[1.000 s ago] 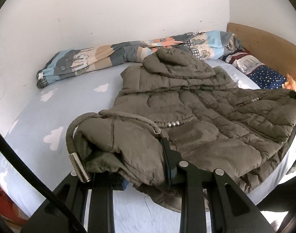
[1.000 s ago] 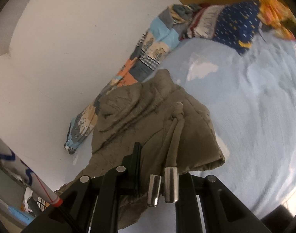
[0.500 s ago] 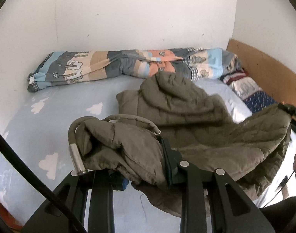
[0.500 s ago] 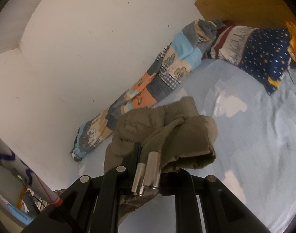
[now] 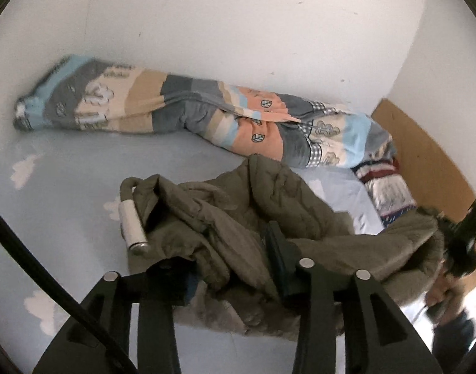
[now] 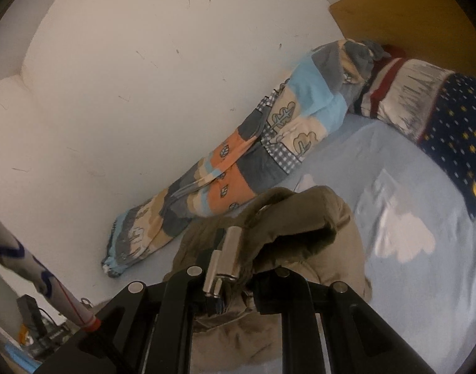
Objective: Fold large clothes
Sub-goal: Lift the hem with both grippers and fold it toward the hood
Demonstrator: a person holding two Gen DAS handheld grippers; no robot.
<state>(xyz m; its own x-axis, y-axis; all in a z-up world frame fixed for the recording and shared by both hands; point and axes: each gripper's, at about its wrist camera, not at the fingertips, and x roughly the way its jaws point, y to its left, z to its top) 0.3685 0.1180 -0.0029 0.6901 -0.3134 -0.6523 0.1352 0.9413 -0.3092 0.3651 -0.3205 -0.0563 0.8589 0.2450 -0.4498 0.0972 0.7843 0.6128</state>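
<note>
L grip (image 5: 225, 268) – jaws just widening, jacket (image 5: 238, 205) between | R grip (image 6: 235, 283) – clamped on jacket hem

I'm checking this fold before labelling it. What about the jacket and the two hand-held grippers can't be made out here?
- Left wrist view: the left hand-held gripper has just been opening with the jacket bunched between its fingers; any remaining pad contact is buried.
- Left wrist view: the right hand-held gripper is a motion-blurred shape near the edge.
- Right wrist view: the jacket's lower part is cut off by the bottom edge.
</note>
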